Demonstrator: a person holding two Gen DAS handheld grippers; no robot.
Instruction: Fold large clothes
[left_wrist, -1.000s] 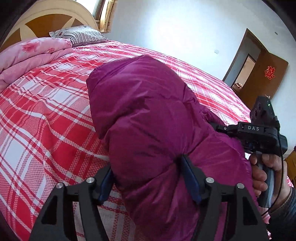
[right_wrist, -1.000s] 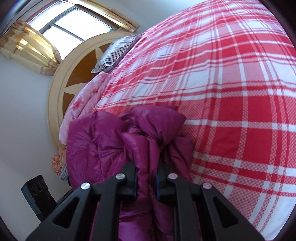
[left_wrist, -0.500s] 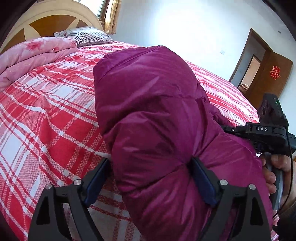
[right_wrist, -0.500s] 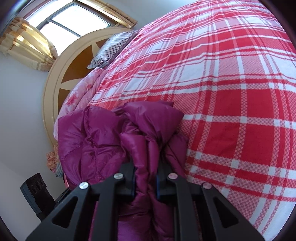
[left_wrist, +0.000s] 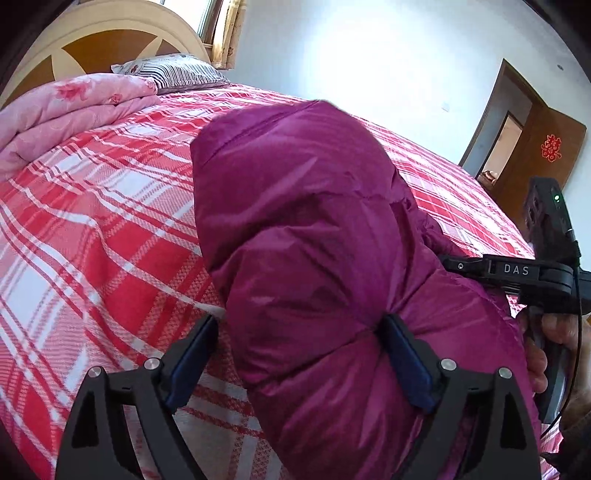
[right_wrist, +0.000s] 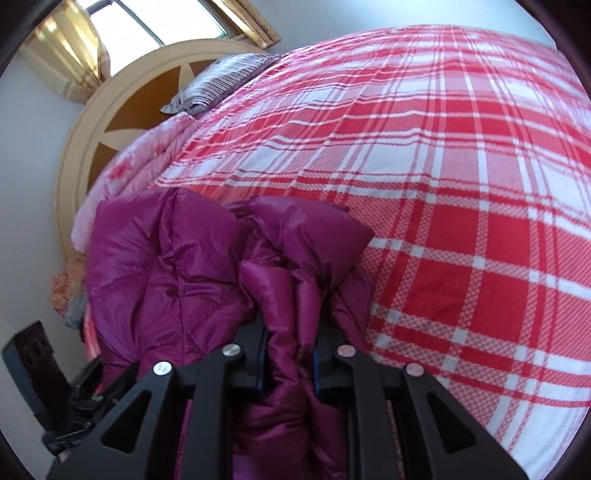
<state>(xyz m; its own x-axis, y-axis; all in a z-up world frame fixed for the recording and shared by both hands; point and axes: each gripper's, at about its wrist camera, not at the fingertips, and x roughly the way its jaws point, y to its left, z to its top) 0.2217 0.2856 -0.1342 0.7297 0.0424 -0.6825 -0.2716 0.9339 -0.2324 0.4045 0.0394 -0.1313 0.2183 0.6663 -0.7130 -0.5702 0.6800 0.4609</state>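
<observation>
A puffy purple down jacket (left_wrist: 314, 221) lies bunched on the red plaid bed sheet (left_wrist: 92, 221). My left gripper (left_wrist: 299, 325) straddles a thick roll of it with its jaws wide. Its left pad stands just clear of the fabric and its right pad touches it. In the right wrist view my right gripper (right_wrist: 288, 332) has a narrow fold of the jacket (right_wrist: 166, 266) between its pads. The jaws are opening, and the fold still fills the gap and touches both pads. A hand (left_wrist: 546, 343) holds the right tool's handle at the jacket's right side.
A folded pink quilt (left_wrist: 66, 107) and a striped pillow (left_wrist: 173, 72) lie by the round headboard (left_wrist: 74, 48). Plaid sheet (right_wrist: 461, 184) spreads beyond the jacket. A brown door (left_wrist: 546, 147) stands open at the far right.
The left jaws have spread wider and the left pad has come off the jacket roll. The right gripper has rolled and shifted a little, and its jaws are slightly wider around the fold.
</observation>
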